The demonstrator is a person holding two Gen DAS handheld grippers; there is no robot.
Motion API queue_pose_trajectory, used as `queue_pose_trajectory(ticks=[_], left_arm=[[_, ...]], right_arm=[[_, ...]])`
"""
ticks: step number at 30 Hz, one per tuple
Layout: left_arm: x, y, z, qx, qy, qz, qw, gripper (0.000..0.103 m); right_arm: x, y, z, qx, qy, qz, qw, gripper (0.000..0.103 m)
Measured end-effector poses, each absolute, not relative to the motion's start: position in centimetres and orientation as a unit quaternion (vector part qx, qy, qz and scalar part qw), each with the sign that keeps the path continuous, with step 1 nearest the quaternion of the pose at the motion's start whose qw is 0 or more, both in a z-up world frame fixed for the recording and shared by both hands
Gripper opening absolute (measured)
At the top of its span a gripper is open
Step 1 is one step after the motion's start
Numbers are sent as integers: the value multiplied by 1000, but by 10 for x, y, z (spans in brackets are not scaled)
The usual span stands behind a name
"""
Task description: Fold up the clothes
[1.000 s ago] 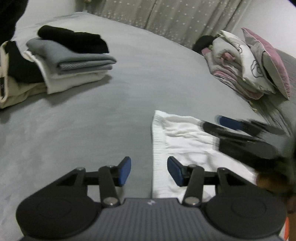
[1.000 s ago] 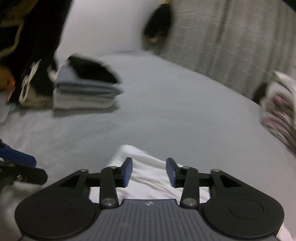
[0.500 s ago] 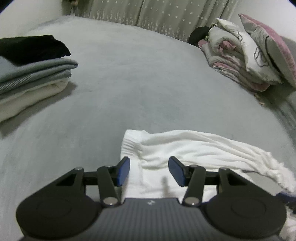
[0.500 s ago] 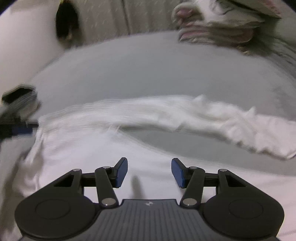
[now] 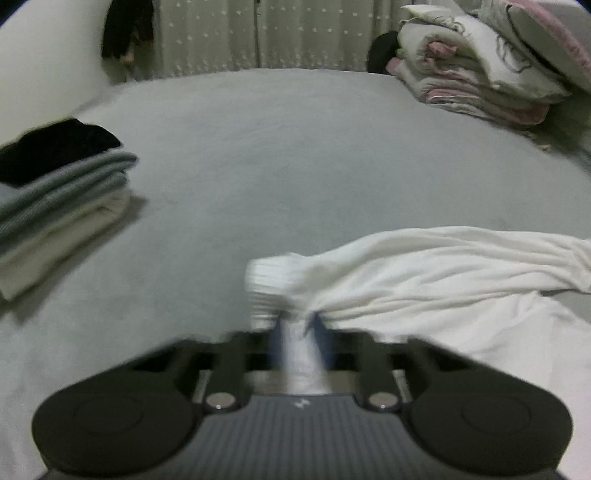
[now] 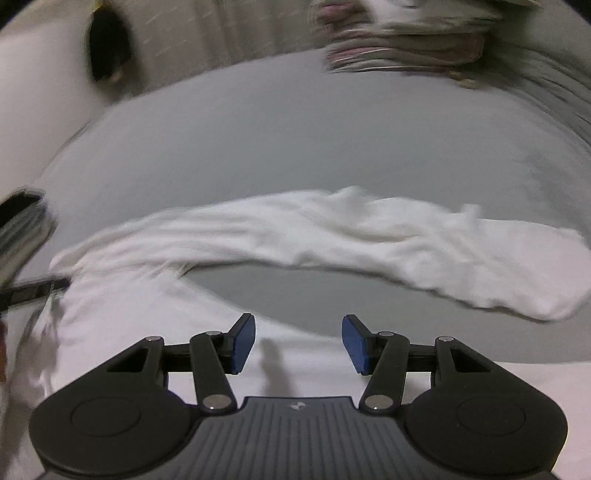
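1. The left tool [image 5: 297, 332] is clamped on the ribbed hem of a white garment [image 5: 424, 280]; its blue pads are blurred, with a pinch of white cloth squeezed between them.
2. The right tool [image 6: 298, 341] has its pads apart with nothing between them, and it hovers over the flat white body of the garment [image 6: 155, 295].
3. The garment lies on a grey bed [image 5: 295, 155], at the near edge, below both tools.
4. One long sleeve [image 6: 369, 240] arcs across the bed beyond the right tool, its cuff end toward the right edge, leaving a patch of bare grey sheet between sleeve and body.
5. At the left edge of the right wrist view, a dark, blurred finger of the left tool [image 6: 33, 291] reaches the garment's corner.
6. A pile of folded clothes [image 5: 55, 199] sits toward the bed's left edge: black on top, grey beneath, cream at the bottom, well apart from the white garment.
7. Folded bedding with pink trim [image 5: 480, 66] is heaped at the far right corner.
8. A pale dotted curtain [image 5: 258, 33] hangs behind the bed.
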State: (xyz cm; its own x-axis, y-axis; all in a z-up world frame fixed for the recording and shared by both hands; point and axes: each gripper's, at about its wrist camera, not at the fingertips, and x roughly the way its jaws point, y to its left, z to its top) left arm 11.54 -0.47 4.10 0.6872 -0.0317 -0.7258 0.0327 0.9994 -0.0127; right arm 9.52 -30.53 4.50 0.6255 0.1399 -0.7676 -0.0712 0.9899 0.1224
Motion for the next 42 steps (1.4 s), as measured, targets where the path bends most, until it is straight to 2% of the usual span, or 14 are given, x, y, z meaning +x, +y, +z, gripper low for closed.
queue_pose_trajectory(ticks=[2, 3, 4, 12, 15, 17, 19, 20, 22, 29, 36, 38, 40, 42], left_arm=[[116, 4, 45, -23, 397, -14, 917, 4], [115, 9, 49, -29, 395, -7, 918, 4], [113, 13, 54, -32, 390, 1, 920, 4], [113, 67, 82, -87, 356, 41, 930, 4], [118, 64, 75, -91, 361, 11, 928, 5], [120, 59, 70, -86, 371, 0, 925, 14], [119, 57, 71, -82, 373, 8, 924, 49], [117, 59, 73, -85, 371, 11, 925, 50], [111, 67, 80, -108, 369, 6, 923, 50], [67, 86, 76, -164, 415, -17, 895, 50], [47, 101, 68, -200, 426, -9, 882, 50], [41, 107, 66, -206, 430, -3, 879, 45], [36, 114, 65, -211, 431, -6, 877, 30], [33, 120, 65, -215, 430, -8, 877, 29]], right_arm=[[96, -284, 36, -1, 434, 82, 897, 28], [95, -275, 33, -20, 432, 90, 897, 13], [94, -267, 31, -35, 429, 97, 897, 5], [73, -242, 55, -34, 349, 122, 928, 4], [78, -242, 48, -42, 364, 112, 924, 4], [85, -239, 34, -63, 405, 104, 906, 5], [86, -241, 28, -74, 417, 89, 902, 10], [86, -245, 31, -74, 410, 83, 905, 13], [82, -252, 41, -67, 390, 74, 916, 25], [45, -230, 55, -102, 349, 123, 923, 26], [-13, -100, 47, -216, 250, 315, 890, 30], [-27, -64, 39, -254, 216, 343, 878, 39], [-29, -39, 30, -255, 213, 349, 876, 40], [-20, -23, 22, -232, 232, 340, 881, 39]])
